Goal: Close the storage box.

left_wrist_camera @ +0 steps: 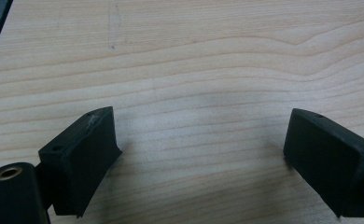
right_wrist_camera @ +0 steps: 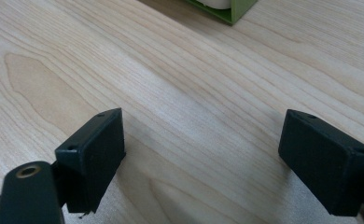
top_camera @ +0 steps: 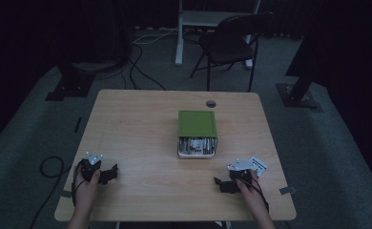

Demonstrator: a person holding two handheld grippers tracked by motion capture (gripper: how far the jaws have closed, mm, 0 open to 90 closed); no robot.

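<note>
A light wooden desk (top_camera: 141,138) carries a green-lidded box (top_camera: 197,133) near its centre and a small white card (top_camera: 257,164) near its right edge.

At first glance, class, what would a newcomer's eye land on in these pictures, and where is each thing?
The green box stands out at the middle of the wooden table, its near end open on a white tray of small packets. Near the front edge, the left gripper and right gripper rest low with jaws apart, holding nothing. A folding chair stands in the dim room beyond.
</note>
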